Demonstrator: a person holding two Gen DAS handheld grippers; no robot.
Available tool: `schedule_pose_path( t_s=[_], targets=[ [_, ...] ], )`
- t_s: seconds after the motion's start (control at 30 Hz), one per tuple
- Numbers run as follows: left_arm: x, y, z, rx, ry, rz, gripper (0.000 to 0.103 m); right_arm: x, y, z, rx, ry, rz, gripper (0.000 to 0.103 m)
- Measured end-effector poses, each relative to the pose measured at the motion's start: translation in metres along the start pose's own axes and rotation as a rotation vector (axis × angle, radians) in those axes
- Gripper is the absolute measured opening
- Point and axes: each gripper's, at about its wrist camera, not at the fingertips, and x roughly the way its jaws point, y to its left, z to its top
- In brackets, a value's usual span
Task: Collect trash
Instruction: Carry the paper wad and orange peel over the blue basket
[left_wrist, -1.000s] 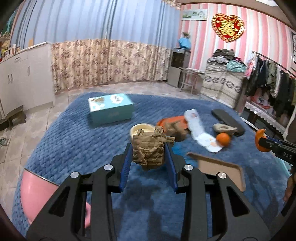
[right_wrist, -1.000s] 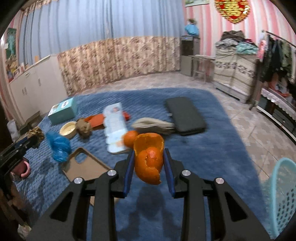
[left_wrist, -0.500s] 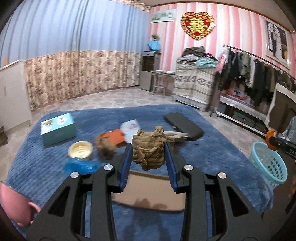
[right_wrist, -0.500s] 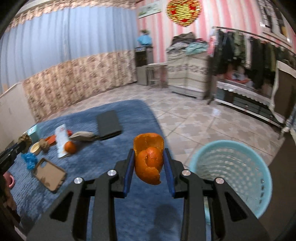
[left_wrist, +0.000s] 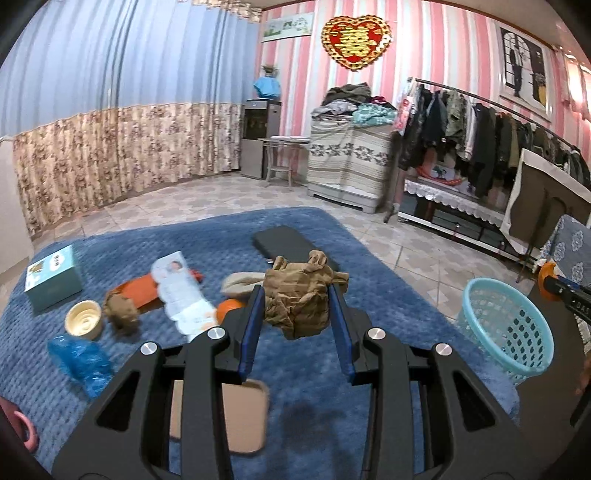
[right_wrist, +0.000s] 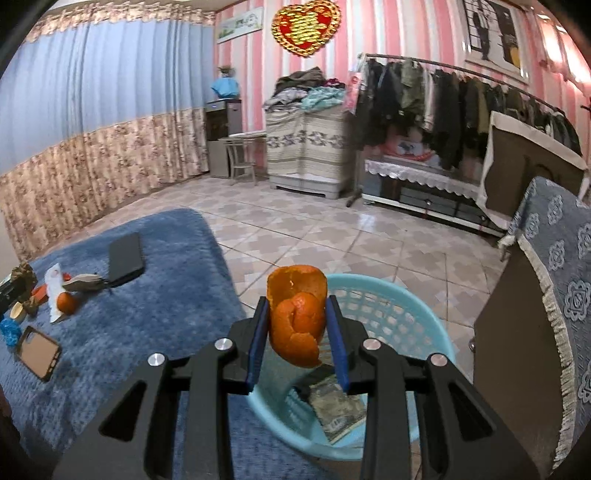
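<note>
Both views have swung from rug toward floor since 1 s ago: right gripper (right_wrist: 298, 334), clamped on orange peel (right_wrist: 297, 321), now over blue basket (right_wrist: 424, 332), release due next; left gripper (left_wrist: 297, 317) w/ crumpled brown paper (left_wrist: 298, 299) over rug (left_wrist: 332, 424), follows.

Pink striped walls (left_wrist: 443, 44) fill the upper right, with a red heart ornament (left_wrist: 355, 40) top centre. Blue curtains (left_wrist: 122, 74) hang at upper left. A clothes rack (left_wrist: 480, 125) lines the right side above the tiled floor (right_wrist: 332, 236); a blue rug (left_wrist: 147, 243) covers the lower left.
</note>
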Motion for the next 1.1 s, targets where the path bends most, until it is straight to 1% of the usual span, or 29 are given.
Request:
schedule_pose_path(
  t_s=[0.13, 0.4, 0.6, 0.73, 0.83, 1.0, 1.1],
  targets=[
    [0.012, -0.025, 0.004, 0.025, 0.0, -0.035, 0.034, 0.008, -0.02, -0.003, 0.028, 0.016, -0.051, 0.031],
    [0.031, -0.096, 0.004, 0.11, 0.006, -0.135, 0.034, 0.033, -0.055, -0.008, 0.106, 0.061, -0.128, 0.031],
    [0.053, -0.151, 0.003, 0.149, 0.033, -0.226, 0.034, 0.046, -0.072, -0.011, 0.156, 0.081, -0.144, 0.031],
    [0.067, -0.187, 0.003, 0.167, 0.044, -0.291, 0.034, 0.048, -0.083, -0.015, 0.188, 0.087, -0.152, 0.031],
    [0.078, -0.216, -0.002, 0.201, 0.065, -0.341, 0.034, 0.05, -0.091, -0.018, 0.21, 0.092, -0.152, 0.031],
    [0.094, -0.248, -0.01, 0.239, 0.094, -0.389, 0.034, 0.054, -0.1, -0.021, 0.237, 0.098, -0.151, 0.031],
    [0.105, -0.265, -0.015, 0.251, 0.125, -0.425, 0.034, 0.056, -0.104, -0.024, 0.249, 0.101, -0.145, 0.031]
  ],
)
